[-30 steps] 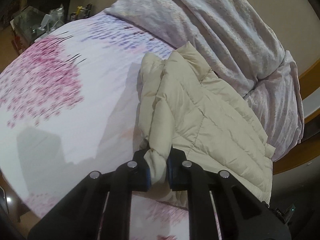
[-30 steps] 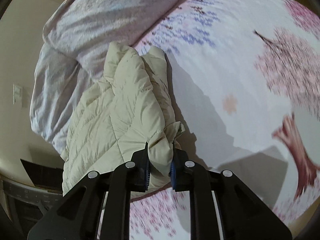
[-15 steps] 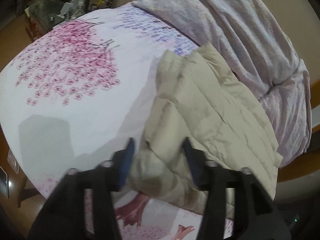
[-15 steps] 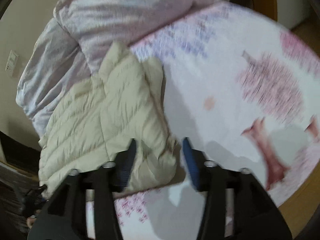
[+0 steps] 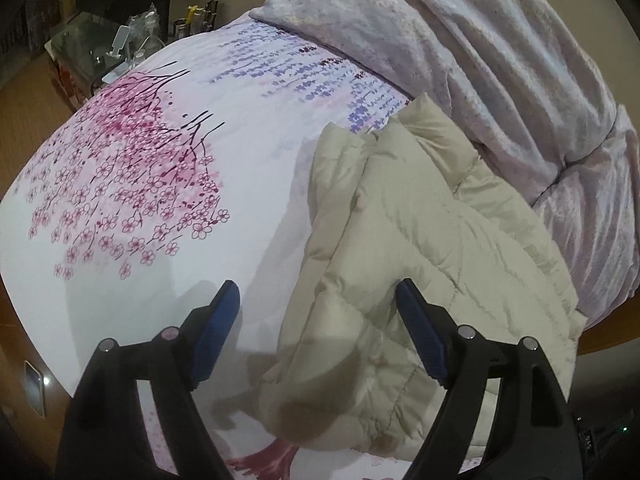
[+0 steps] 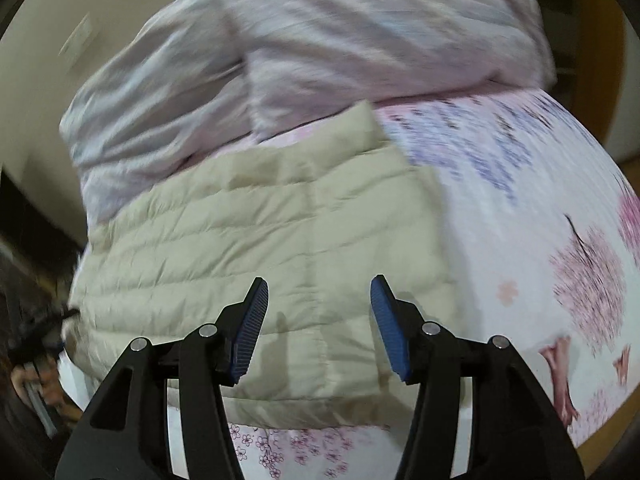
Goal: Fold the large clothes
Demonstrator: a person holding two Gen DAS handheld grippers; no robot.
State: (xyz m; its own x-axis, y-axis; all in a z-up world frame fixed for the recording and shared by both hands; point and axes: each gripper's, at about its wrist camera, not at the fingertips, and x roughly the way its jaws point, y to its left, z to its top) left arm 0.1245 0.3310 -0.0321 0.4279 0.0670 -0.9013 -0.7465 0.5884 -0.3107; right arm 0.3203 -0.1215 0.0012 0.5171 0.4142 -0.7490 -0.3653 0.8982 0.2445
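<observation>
Your left tongs [image 5: 316, 320] are standing spread wide with nothing between the blue pads, hovering over the near edge of the cream puffer jacket [image 5: 420, 248]. Your right tongs [image 6: 318, 320] are gaping open too, empty, hanging above the jacket's [image 6: 256, 240] quilted panel. The jacket is lying folded on the bed [image 5: 248, 184], on a white sheet printed with pink blossom trees and purple flowers (the right view is blurred, so the jacket's finer creases are hard to read there). Its far edge is sitting right against a rumpled lilac duvet [image 5: 500, 52] bunched along the bed's far side. Past the bed's corner, a cluttered glass-topped stand [image 5: 92, 44] is showing in the left view.
</observation>
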